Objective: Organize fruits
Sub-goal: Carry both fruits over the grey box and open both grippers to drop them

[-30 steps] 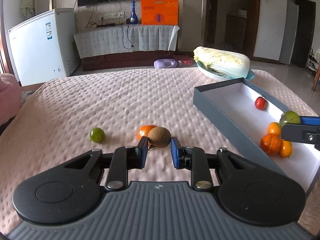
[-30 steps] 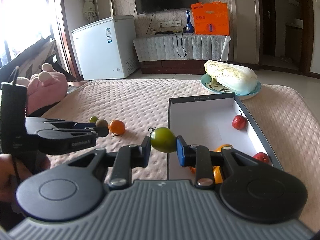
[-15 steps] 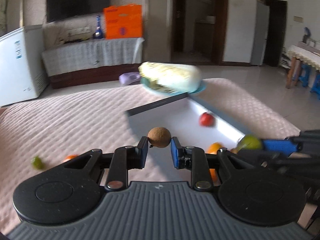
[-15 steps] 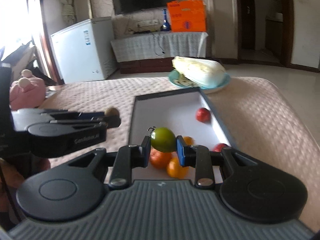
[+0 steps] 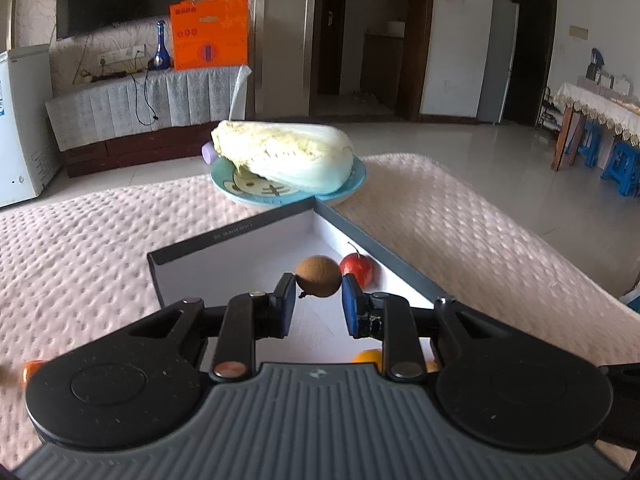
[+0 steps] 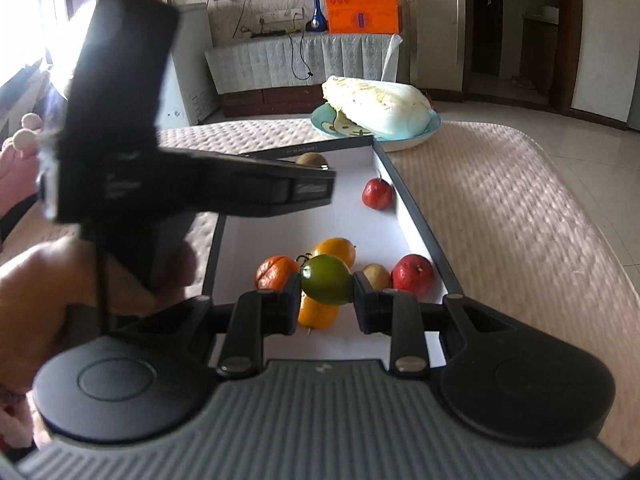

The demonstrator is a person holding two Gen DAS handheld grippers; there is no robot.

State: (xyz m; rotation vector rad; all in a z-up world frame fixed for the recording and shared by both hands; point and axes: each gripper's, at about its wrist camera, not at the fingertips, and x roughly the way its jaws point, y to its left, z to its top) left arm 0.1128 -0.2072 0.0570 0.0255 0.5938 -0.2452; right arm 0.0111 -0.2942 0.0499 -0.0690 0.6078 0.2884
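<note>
Both wrist cameras look forward along their tongs, close above the grey box [image 5: 384, 246]. Each faces its far end; both share the cabbage plate [image 6: 404, 142] beyond.

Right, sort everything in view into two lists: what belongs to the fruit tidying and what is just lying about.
Part of the job:
- round brown kiwi in the left tongs
- round green fruit in the right tongs
- grey-walled white box with the oranges and small red fruits
- stray orange fruit on the pink quilt

Just lying about:
- pale napa cabbage
- blue plate
- orange paper bag
</note>
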